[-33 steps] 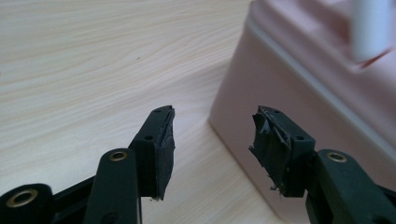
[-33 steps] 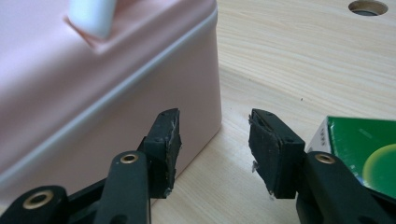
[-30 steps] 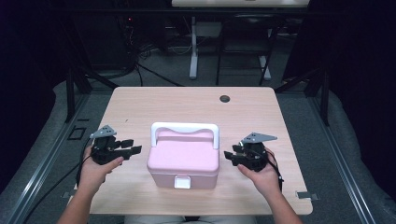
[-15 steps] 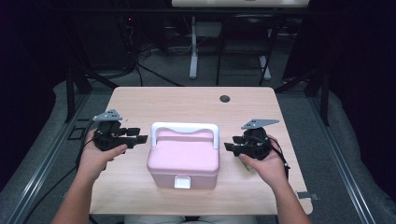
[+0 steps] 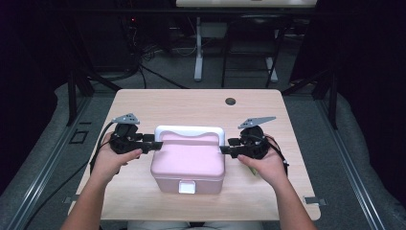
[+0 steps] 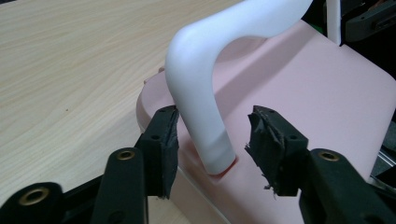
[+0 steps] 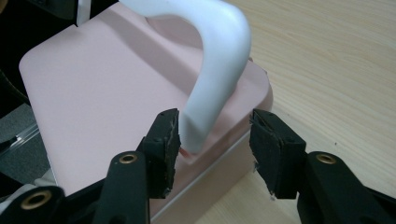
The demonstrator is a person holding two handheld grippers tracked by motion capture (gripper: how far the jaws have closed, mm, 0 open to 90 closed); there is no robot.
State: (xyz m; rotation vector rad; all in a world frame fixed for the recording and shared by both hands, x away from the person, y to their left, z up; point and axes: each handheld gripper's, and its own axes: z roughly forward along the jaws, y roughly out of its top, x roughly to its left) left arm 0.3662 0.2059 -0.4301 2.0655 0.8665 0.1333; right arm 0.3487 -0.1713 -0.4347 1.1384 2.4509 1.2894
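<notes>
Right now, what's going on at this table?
A person holds a gripper in each hand at either end of a pink box on the table. The left gripper straddles one foot of the box's white handle, its jaws just closing but with a gap on one side. The right gripper straddles the other foot, not clamped. The box sits shut on the table.

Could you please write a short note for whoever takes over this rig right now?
Left gripper: jaws have just been closing, open around the left foot of the white handle, not clamped.
Right gripper: open around the handle's right foot, one jaw close against it.
Pink box: lid shut, on the table, white latch facing the person.
Done: both grippers placed at the handle.
Left: probably grip and lift.
</notes>
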